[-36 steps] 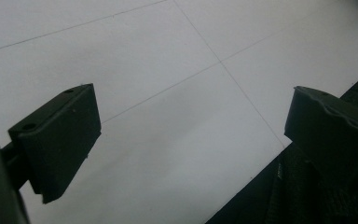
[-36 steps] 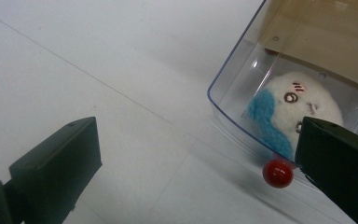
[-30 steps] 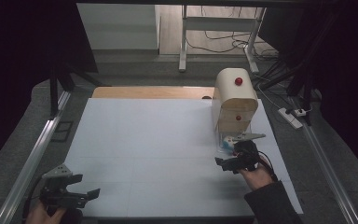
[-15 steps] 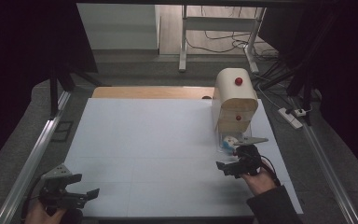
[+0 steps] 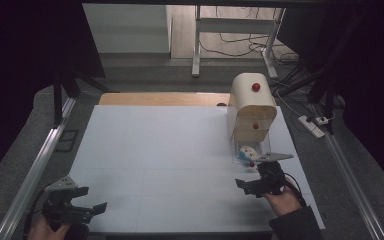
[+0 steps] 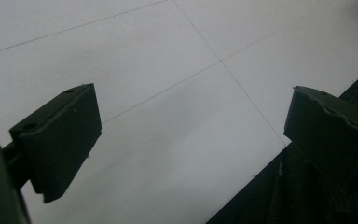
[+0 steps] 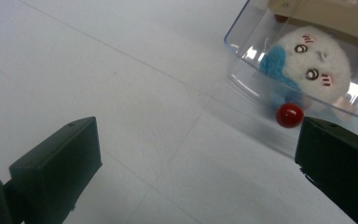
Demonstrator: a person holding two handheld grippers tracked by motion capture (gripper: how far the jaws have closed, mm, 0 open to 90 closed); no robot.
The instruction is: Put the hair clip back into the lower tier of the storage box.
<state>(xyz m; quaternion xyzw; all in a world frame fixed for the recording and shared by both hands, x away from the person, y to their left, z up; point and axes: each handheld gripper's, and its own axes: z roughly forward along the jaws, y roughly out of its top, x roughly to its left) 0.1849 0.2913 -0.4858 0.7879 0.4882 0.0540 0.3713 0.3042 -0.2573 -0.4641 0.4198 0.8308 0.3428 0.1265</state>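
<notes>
1. The clear drawer (image 5: 250, 154) is seen pulled out at the foot of the small wooden cabinet (image 5: 252, 107), on the right part of the white table (image 5: 155, 150); its red knob (image 7: 289, 115) faces the person's side.
2. From the right gripper (image 5: 252, 186), the drawer lies just ahead, toward the far side of the table; in the right gripper view the knob sits near the tip of one jaw but apart from it, outside the gap between the jaws.
3. The drawer's long axis is judged to run away from the person, into the cabinet, so any push or pull would follow that line.
4. The right gripper is shown with its jaws spread wide and nothing held between them.
5. The left gripper (image 5: 77, 209) is held at the near left corner of the table, well apart from the drawer; its jaws are likewise spread and bare, over plain white surface.
6. The right hand (image 5: 282, 200) is plainly the nearer one to the drawer.
7. Inside the drawer a white and blue plush toy (image 7: 305, 67) is seen lying against the clear front wall, with its face turned toward the right gripper.
8. A second red knob (image 5: 255, 87) is seen high on the cabinet's rounded front, and that compartment appears closed.
</notes>
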